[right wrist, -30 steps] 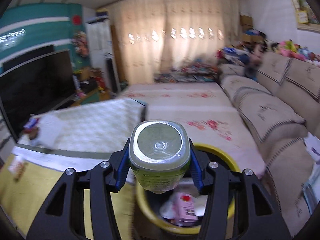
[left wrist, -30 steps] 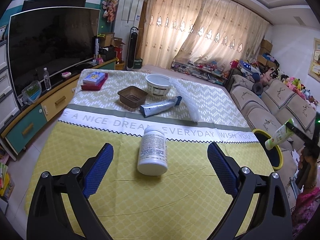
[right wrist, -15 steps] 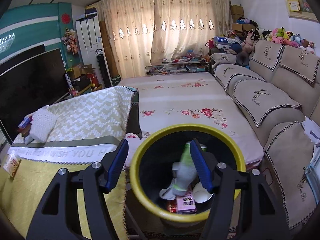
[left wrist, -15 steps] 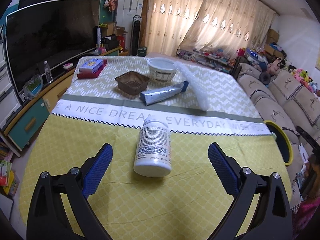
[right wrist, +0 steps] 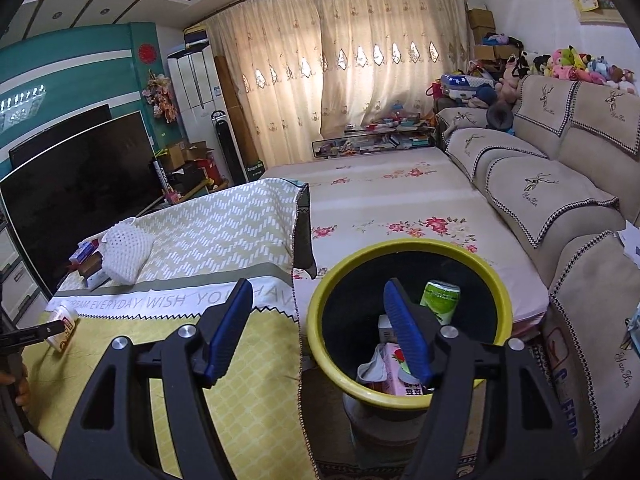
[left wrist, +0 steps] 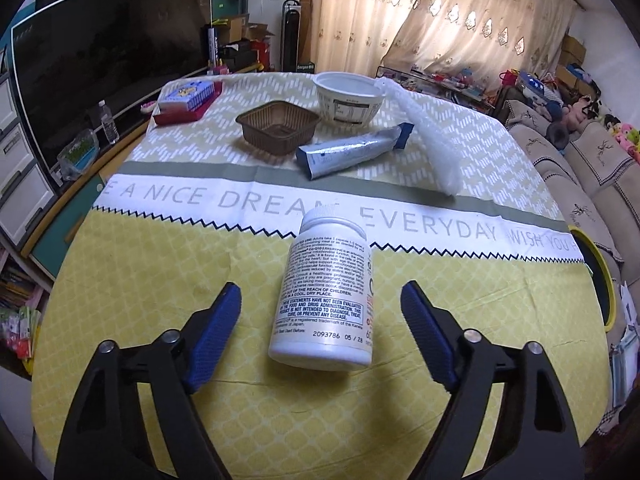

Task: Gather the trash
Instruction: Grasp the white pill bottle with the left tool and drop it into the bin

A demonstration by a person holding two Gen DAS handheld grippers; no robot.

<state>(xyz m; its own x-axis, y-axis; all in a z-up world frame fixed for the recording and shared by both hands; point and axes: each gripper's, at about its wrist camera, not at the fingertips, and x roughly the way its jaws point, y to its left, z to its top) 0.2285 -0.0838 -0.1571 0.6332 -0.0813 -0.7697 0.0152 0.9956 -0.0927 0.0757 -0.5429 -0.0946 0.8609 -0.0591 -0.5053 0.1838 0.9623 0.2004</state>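
Reaching for the white pill bottle (left wrist: 326, 292) is your step in hand: it lies on its side on the worktop (left wrist: 140, 288), squarely between your left gripper's (left wrist: 320, 332) widely spread jaws but untouched. Your right gripper (right wrist: 318, 326) hangs empty, jaws spread, over the yellow-rimmed bin (right wrist: 496, 292) just beside the worktop. Next, lower the left jaws around the bottle's body, close firmly, then carry it to the bin.
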